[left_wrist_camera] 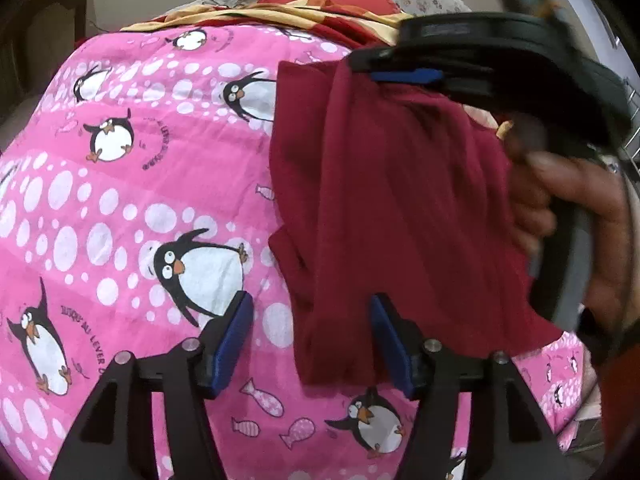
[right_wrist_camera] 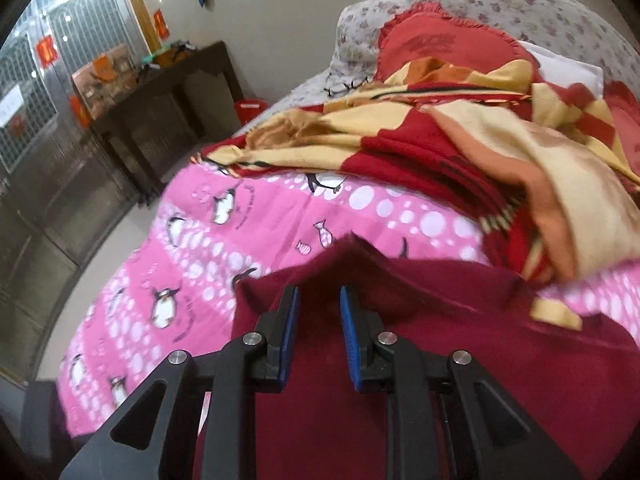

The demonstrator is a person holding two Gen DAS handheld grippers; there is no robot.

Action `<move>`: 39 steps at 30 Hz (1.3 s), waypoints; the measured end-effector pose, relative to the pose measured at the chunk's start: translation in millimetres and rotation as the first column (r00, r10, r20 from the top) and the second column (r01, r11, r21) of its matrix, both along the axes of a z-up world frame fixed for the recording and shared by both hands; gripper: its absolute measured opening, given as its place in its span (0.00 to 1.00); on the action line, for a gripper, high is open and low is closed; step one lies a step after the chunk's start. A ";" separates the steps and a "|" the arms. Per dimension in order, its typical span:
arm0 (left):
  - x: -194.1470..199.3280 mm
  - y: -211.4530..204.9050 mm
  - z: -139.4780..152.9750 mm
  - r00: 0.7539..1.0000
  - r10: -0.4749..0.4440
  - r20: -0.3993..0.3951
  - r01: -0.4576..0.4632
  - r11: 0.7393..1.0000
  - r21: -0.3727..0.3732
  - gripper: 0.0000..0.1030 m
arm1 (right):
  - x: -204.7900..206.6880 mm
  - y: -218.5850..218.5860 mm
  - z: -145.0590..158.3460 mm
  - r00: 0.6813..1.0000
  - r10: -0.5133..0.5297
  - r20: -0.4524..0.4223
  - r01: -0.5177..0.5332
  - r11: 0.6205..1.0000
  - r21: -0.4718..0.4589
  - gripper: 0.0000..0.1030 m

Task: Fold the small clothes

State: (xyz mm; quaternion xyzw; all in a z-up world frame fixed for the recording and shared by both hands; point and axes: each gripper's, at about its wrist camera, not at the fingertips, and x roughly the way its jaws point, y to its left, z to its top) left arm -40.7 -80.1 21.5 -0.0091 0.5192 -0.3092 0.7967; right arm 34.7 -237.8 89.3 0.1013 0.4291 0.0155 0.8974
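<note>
A dark maroon garment (left_wrist_camera: 392, 208) hangs in folds over the pink penguin bedspread (left_wrist_camera: 132, 200). In the left wrist view my right gripper (left_wrist_camera: 400, 76) comes in from the upper right, held by a person's hand (left_wrist_camera: 580, 216), and it is shut on the garment's top edge. My left gripper (left_wrist_camera: 312, 344) is open at the bottom; the garment's lower end lies loose between its blue pads (left_wrist_camera: 236, 340), close to the right one. In the right wrist view the maroon garment (right_wrist_camera: 460, 340) bunches up between the pads of the right gripper (right_wrist_camera: 320, 328).
A red and yellow blanket (right_wrist_camera: 460, 132) lies crumpled at the far side of the bedspread (right_wrist_camera: 260, 220), with a red cushion (right_wrist_camera: 432, 44) and a floral pillow (right_wrist_camera: 520, 4) behind it. A dark wooden table (right_wrist_camera: 168, 92) stands beside the bed on the left.
</note>
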 end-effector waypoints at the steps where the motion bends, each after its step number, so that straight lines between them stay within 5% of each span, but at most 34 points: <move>1: 0.8 1.1 -1.2 1.000 0.002 -0.003 -0.003 1.000 -0.007 0.64 | 6.9 1.4 -7.7 1.000 -0.009 -0.025 0.009 1.000 -0.009 0.38; 6: 5.9 7.4 -4.0 1.000 0.002 -0.018 -0.003 0.999 -0.036 0.66 | 14.0 -3.3 -15.6 0.999 -0.039 -0.039 0.039 0.999 0.012 0.38; 11: 23.0 18.0 12.7 0.999 0.046 0.020 -0.044 0.996 -0.083 0.67 | -5.2 -22.3 -1.9 0.998 -0.056 -0.041 0.061 0.987 0.151 0.40; 18: 53.8 3.2 0.3 0.994 0.070 -0.084 -0.082 0.985 -0.152 0.75 | -28.6 -44.2 -6.3 0.994 -0.081 -0.071 0.100 0.943 0.316 0.48; 23: 56.8 -1.4 -2.8 0.990 0.107 -0.097 -0.125 0.971 -0.202 0.75 | -29.5 -41.1 3.3 0.996 -0.049 -0.068 0.067 0.952 0.298 0.50; 33: 65.1 -17.7 -3.6 0.992 0.107 -0.072 -0.118 0.975 -0.190 0.74 | -28.2 -37.2 0.1 0.995 -0.035 -0.093 0.060 0.959 0.278 0.51; 39: 63.3 -20.2 -5.5 0.994 0.081 -0.076 -0.095 0.975 -0.202 0.56 | -29.8 -37.1 0.0 0.995 -0.035 -0.094 0.060 0.959 0.277 0.51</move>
